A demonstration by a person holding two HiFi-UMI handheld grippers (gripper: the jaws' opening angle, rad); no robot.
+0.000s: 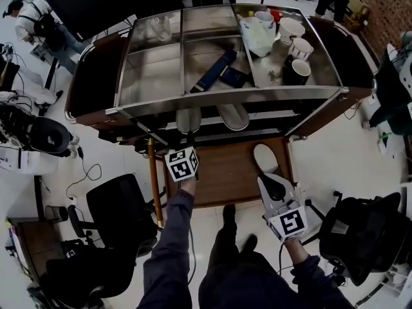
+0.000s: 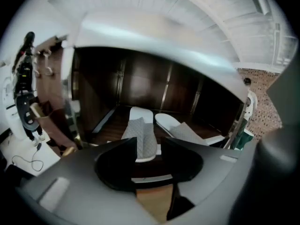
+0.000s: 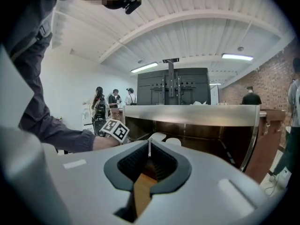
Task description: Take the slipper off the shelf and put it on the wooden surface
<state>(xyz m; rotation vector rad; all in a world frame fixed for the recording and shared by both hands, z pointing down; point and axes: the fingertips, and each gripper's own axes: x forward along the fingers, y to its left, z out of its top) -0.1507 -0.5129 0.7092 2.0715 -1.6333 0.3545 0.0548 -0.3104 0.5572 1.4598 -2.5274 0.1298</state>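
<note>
My left tool, jaws apart, faces the near end of a grey slipper lying on the lower shelf of the cart; the pads do not press it. A second slipper lies just beside it, to the right. Further right, a third slipper rests on the wooden surface, just ahead of my right tool, whose jaws are together.
</note>
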